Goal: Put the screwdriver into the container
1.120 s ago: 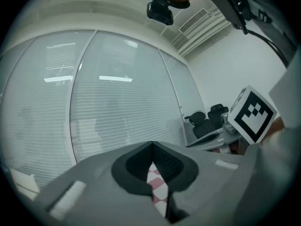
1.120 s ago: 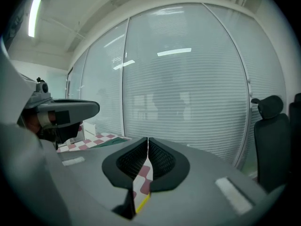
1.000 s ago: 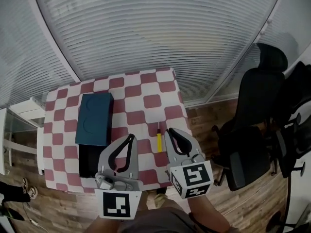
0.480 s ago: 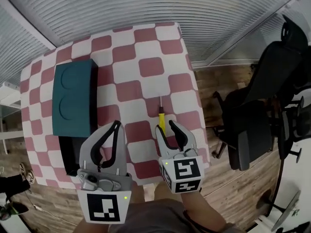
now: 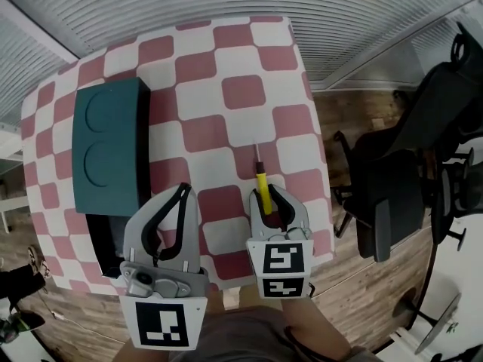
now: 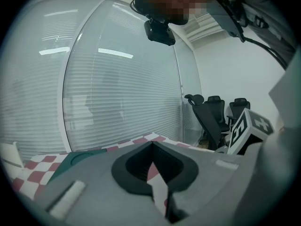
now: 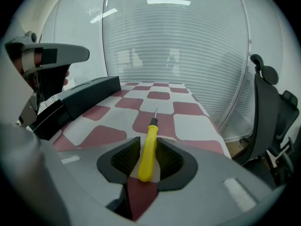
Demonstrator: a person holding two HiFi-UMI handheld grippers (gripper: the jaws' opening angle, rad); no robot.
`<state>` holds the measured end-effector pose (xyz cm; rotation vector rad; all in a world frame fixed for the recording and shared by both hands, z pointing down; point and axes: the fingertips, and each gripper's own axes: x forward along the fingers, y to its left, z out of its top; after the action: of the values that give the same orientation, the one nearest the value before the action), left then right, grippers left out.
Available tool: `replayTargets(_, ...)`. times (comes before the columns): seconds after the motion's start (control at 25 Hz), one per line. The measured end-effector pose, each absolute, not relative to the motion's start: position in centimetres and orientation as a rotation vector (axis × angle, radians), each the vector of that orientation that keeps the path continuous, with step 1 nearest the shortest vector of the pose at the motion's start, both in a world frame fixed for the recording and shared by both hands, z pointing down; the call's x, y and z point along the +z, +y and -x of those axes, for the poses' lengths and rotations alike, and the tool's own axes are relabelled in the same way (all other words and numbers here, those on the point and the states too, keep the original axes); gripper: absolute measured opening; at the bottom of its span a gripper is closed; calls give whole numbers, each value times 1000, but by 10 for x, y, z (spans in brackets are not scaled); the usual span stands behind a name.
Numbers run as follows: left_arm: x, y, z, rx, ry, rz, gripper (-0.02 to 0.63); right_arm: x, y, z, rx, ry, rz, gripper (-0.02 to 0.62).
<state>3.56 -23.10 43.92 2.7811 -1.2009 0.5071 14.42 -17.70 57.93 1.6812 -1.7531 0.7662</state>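
Lying on the checked table (image 5: 226,89) well right of the container (image 5: 106,153), the screwdriver (image 5: 261,179) has its yellow handle pinched in the right gripper (image 5: 266,196) — lifting and depositing remain. The left gripper (image 5: 183,191), jaws together and empty, hovers beside the container.

Soft, even light fills the room, brightest at the blinds (image 5: 226,6) on the far side, and it leaves only faint shadows on the checked tablecloth (image 5: 226,134). Lamps glare in streaks on the glass (image 7: 188,55) (both gripper views). Those views bend strongly and have black corners. Their near grey foreground is blurred, while the screwdriver (image 7: 149,147) is sharp.
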Motion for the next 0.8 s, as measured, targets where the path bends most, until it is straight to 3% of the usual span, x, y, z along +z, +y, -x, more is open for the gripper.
replayTargets(0.2,434,-230,-30,488,-1212,-2777,0,583,-177,-148,829,-1739,-1675,98)
replayTargets(0.44,427,-227,-20,490,-1255,-2782,0,561,-182,-147,808,-1813,-1712,98)
replayTargets(0.8,356,-236,8,247,-1524,-2735,0,411,-212,-122,495,-2132,-1763,98)
